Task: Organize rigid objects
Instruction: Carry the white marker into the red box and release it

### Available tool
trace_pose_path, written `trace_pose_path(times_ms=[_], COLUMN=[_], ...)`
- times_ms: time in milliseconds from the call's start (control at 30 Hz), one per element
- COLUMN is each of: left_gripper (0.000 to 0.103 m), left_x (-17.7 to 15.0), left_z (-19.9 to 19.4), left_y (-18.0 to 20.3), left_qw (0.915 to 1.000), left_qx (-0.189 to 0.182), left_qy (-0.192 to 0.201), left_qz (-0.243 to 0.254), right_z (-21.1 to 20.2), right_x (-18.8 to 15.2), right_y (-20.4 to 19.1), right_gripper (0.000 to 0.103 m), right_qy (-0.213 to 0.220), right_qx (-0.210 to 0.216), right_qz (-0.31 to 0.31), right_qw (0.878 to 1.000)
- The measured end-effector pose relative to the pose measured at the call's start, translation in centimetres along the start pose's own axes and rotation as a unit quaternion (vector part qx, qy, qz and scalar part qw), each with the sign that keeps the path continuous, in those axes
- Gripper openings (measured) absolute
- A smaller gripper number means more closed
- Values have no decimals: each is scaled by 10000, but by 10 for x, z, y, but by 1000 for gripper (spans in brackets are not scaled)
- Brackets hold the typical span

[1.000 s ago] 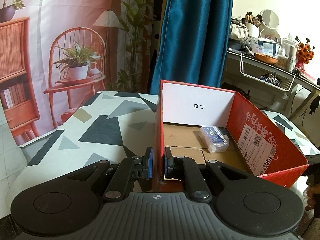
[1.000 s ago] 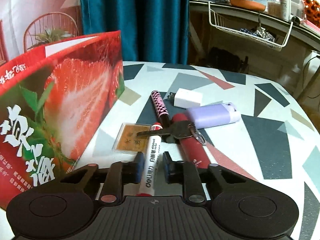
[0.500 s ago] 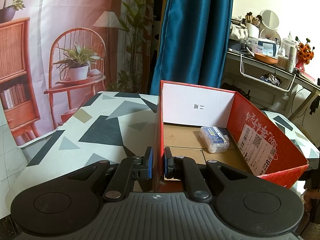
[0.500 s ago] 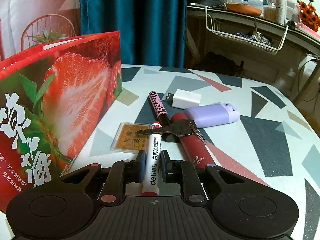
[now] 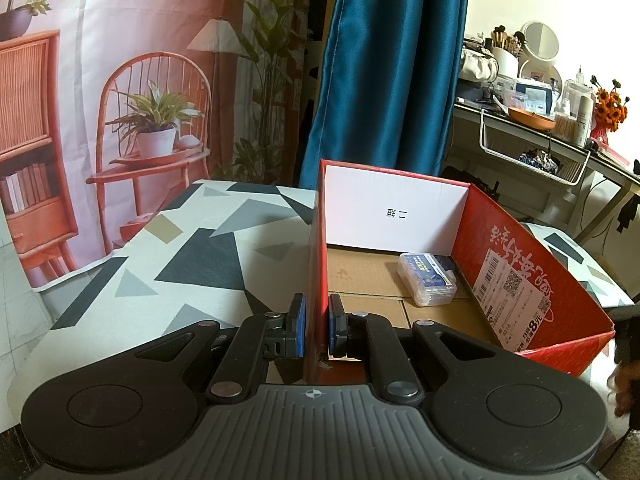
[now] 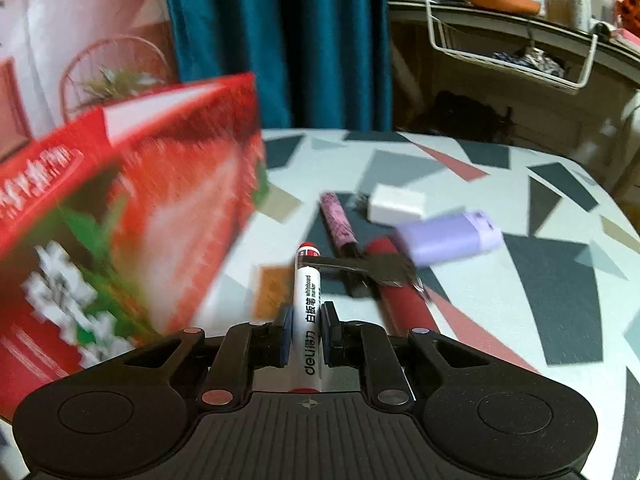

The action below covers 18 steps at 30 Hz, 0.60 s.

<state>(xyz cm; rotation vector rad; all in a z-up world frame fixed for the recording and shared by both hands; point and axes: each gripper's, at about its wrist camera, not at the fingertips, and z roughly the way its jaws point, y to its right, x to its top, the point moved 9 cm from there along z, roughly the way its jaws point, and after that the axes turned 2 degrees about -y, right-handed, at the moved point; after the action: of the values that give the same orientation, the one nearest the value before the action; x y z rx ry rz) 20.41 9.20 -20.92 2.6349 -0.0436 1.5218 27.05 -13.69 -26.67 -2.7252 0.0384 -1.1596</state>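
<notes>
My left gripper [image 5: 317,326] is shut on the left wall of an open red cardboard box [image 5: 532,276]. A small clear plastic case [image 5: 427,278] lies on the box floor near the back right corner. My right gripper [image 6: 307,330] is shut on a white whiteboard marker [image 6: 307,300] with a red cap, lifted off the table and pointing forward. The box's strawberry-printed outer side [image 6: 132,216] stands at the left of the right wrist view, blurred.
On the patterned tablecloth [image 6: 540,280] lie a pink pen [image 6: 338,220], a red tube [image 6: 400,288], a key [image 6: 368,266], a purple case [image 6: 448,238], a white charger [image 6: 396,204] and an amber card [image 6: 270,288]. A cluttered shelf [image 5: 540,128] stands behind.
My right gripper has closed on the whiteboard marker and lifted it off the table; the view is blurred from motion. The left gripper and the box have not moved.
</notes>
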Motion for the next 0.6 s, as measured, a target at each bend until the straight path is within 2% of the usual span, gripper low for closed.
trace_pose_path(times_ms=[133,333,467,600], left_gripper=[12,12,12,12], left_x=[0,0,0,0], left_z=[0,1,1,1], left_y=[0,0,1,1], left_qw=[10000,10000,10000,10000], left_qx=[0,-16,-23,-20], left_qy=[3,1,2,3], left_qz=[-1,-17,-26,-18], right_z=[-8,-32,-43,-29], right_x=[18,73,115,129], right_y=[-8,-13,-45,-89], right_gripper=[14,14,14,14], right_qy=[100,708,1015,771], right_qx=[265,367,629,938], right_qz=[22,97,-457,-1241], right_qw=[9996,9968,9918,9848])
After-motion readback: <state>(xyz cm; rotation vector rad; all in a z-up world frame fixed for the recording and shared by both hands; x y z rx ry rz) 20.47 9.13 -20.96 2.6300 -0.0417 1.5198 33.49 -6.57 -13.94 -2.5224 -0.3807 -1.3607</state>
